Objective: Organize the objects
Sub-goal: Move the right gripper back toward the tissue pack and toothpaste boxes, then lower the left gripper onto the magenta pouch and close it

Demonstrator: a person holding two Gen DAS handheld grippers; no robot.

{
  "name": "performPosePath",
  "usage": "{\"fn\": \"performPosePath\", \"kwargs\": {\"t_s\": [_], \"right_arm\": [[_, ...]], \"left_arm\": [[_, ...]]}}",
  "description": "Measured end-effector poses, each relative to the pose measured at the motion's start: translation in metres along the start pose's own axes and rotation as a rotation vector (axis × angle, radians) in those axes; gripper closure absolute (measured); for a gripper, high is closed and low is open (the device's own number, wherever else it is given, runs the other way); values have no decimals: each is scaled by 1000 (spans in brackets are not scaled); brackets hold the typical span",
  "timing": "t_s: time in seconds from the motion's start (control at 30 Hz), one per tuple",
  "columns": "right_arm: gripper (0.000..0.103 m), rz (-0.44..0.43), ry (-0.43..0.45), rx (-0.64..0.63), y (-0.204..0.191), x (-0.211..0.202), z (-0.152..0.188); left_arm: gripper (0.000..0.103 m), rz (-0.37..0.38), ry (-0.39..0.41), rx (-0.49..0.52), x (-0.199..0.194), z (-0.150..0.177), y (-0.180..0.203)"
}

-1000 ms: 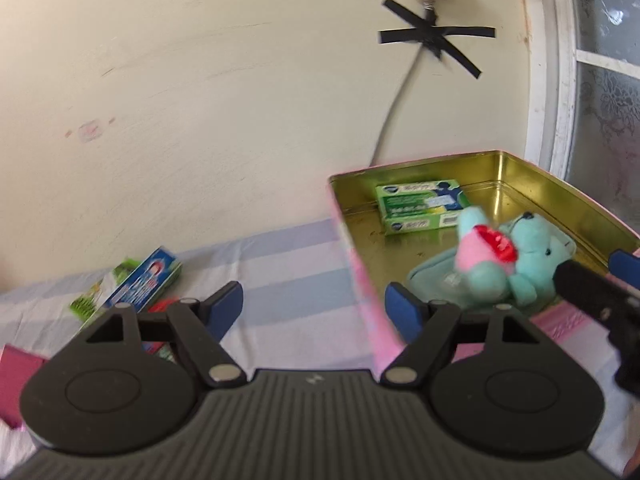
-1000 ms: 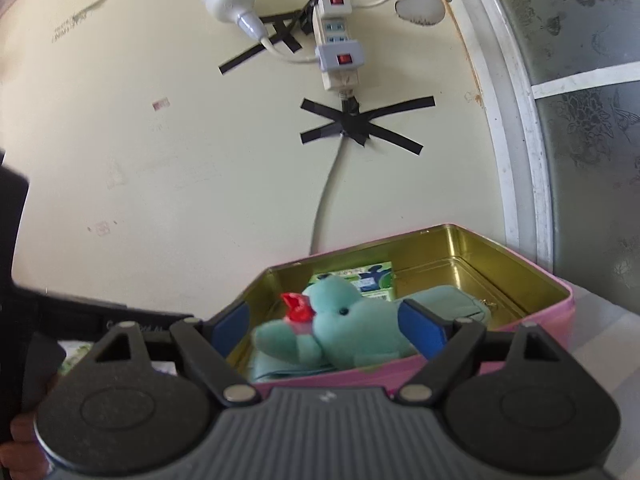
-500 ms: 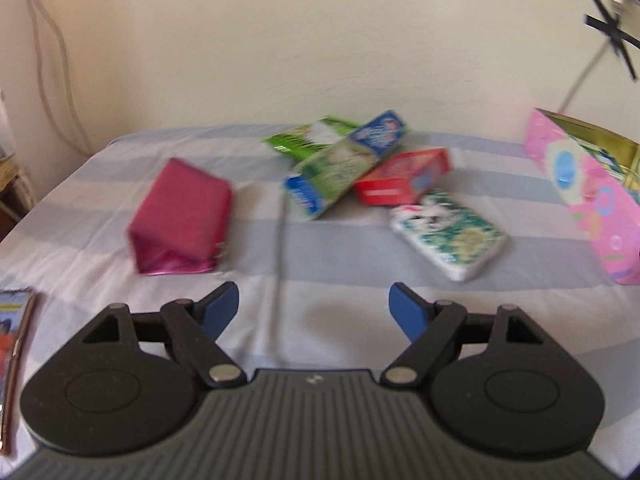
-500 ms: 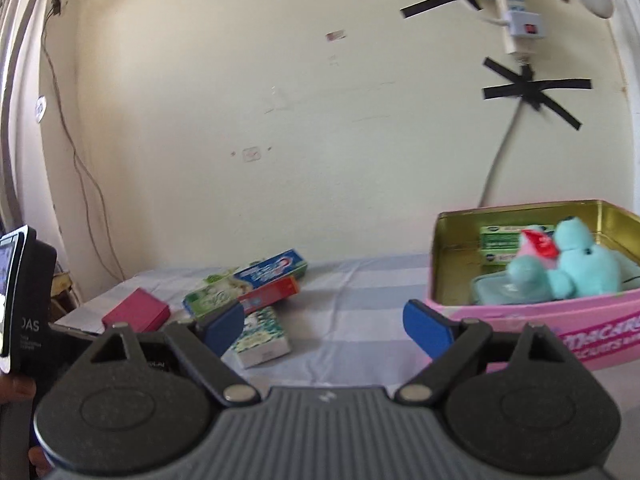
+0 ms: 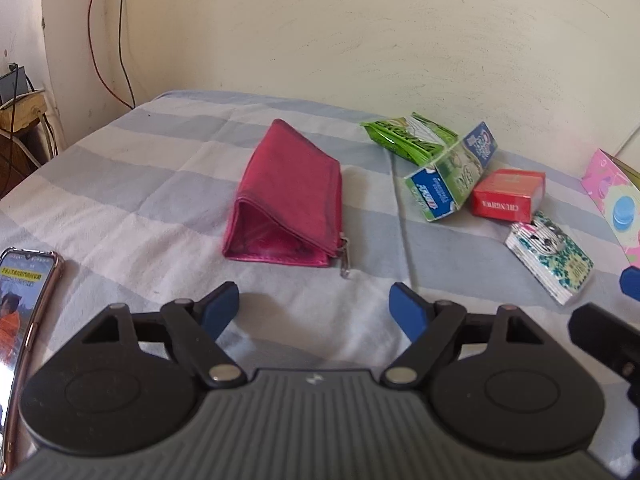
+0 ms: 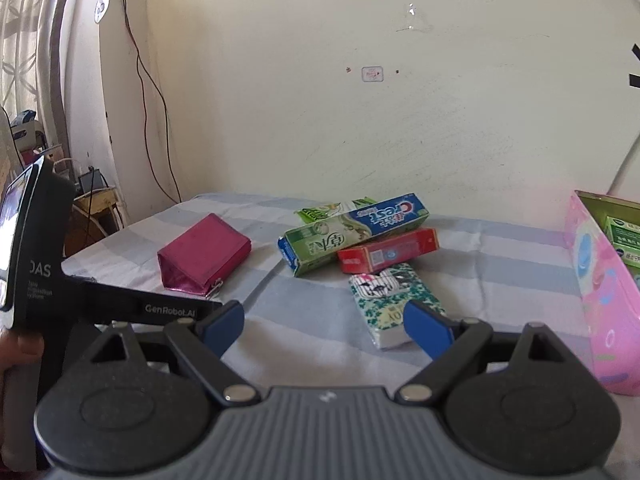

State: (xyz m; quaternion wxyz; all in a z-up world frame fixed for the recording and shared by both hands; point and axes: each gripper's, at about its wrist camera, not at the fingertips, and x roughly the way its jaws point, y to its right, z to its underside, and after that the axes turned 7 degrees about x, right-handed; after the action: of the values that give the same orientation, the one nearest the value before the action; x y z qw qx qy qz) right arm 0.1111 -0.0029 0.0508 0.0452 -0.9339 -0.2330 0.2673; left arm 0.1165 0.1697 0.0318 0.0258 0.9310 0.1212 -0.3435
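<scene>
Progress: I judge the sorting partly done; a few things already sit in the pink tin (image 6: 600,300), while five still lie loose on the striped bed sheet (image 5: 160,200).
Left hand-held gripper (image 5: 314,306): fingers spread apart, holding nothing, pointed at the sheet just short of the red pouch (image 5: 288,196).
Right hand-held gripper (image 6: 324,322): also spread apart and empty, with the tissue pack (image 6: 384,300) just ahead, touching the sight line of its right finger.
Still out, ahead of my right hand-held gripper: toothpaste box (image 6: 352,230) leaning across the red box (image 6: 388,256), with a green packet (image 5: 408,138) behind them; the tissue pack lies nearest.
Still out, ahead of my left hand-held gripper: the red pouch, mouth gaping toward me, zip pull on the sheet.
Tin: to the far right of both hand-held grippers, open; only green boxes (image 6: 624,240) show inside, the rest is cut off.
Not for sorting, I guess: phone (image 5: 24,304) at my far left.
</scene>
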Motion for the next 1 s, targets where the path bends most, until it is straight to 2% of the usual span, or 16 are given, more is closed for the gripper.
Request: {"fn": "performPosePath", "kwargs": {"t_s": [0.47,0.9,0.97,1.0], "right_arm": [[12,0,-101,3,-7,40,7],[11,-34,-166,113,11,51,7],[10,-38,-167,113,11,51,7],[9,-39,-167,114,11,51,6]], "left_arm": [[18,13,35,-6,6,0,-9],[18,17,40,-11,6,0,-10],[18,8,63,-40,1,-1,-14],[18,-12,103,-59,-6,-2,-18]]}}
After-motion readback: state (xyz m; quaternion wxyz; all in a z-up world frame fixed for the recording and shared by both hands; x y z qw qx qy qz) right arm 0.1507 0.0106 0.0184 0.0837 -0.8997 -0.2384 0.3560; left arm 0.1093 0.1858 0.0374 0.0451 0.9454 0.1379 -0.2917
